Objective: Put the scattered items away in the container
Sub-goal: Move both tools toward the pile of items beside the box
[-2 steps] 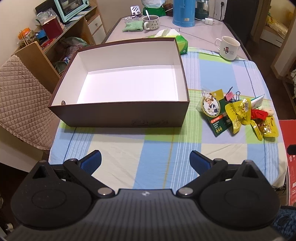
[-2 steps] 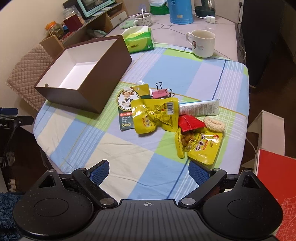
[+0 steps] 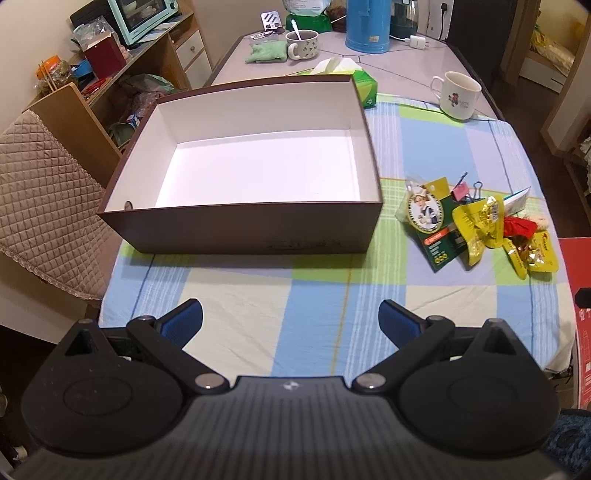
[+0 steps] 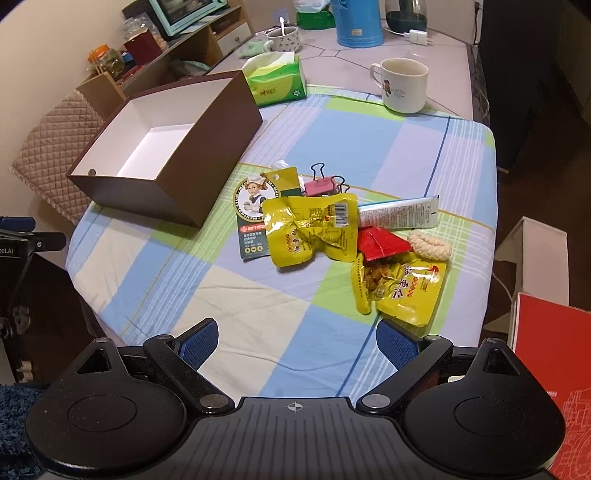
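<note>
A brown box (image 3: 240,232) (image 4: 207,147) with a white, empty inside stands on the checked tablecloth. To its right lies a heap: a green card with a cartoon figure (image 3: 428,221) (image 4: 255,214), two yellow snack packs (image 4: 314,229) (image 4: 402,288), a red packet (image 4: 382,242), a pink binder clip (image 4: 321,184), a white tube (image 4: 399,214) and a cream ring (image 4: 430,243). My left gripper (image 3: 291,317) is open, low before the box. My right gripper (image 4: 295,339) is open, nearer than the heap.
A white mug (image 4: 402,85) and a green tissue pack (image 4: 277,79) stand behind the cloth. A blue jug (image 3: 367,26) and a second mug (image 3: 303,44) are further back. A padded chair (image 3: 40,199) is left of the table, a red box (image 4: 554,369) right.
</note>
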### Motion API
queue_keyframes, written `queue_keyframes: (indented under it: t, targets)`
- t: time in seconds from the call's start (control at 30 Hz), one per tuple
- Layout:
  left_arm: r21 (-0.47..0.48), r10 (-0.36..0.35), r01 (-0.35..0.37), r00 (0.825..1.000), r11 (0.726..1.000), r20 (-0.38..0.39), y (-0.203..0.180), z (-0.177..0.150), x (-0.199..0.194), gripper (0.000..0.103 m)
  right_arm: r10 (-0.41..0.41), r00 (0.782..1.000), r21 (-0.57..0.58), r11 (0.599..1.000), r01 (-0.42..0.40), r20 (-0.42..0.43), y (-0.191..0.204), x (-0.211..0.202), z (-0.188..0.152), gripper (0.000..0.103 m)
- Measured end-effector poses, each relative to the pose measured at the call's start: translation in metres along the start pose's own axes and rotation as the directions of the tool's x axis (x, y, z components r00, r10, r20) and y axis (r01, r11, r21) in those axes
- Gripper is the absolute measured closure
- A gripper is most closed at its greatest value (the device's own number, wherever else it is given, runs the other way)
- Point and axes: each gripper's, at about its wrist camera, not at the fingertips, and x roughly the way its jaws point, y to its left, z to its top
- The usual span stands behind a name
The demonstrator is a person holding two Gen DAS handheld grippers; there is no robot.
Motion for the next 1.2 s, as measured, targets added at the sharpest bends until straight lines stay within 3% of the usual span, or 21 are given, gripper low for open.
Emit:
queue_keyframes:
  t: [0.4,1.2]
  targets:
    - [0.016,-0.025,0.025,1.000,1.000,0.015,0.033,-0.001,0.011,0.003,-0.012,1.000,0.066,0.998,0.011,0.012,0.020,0.006,-0.001,0.008]
    - [0.095,-0.088,0.085,0.995,0.992,0.036,0.050,0.013,0.021,0.003,-0.077,0.996,0.156,0.985,0.068,0.049,0.039,-0.001,-0.010,0.008]
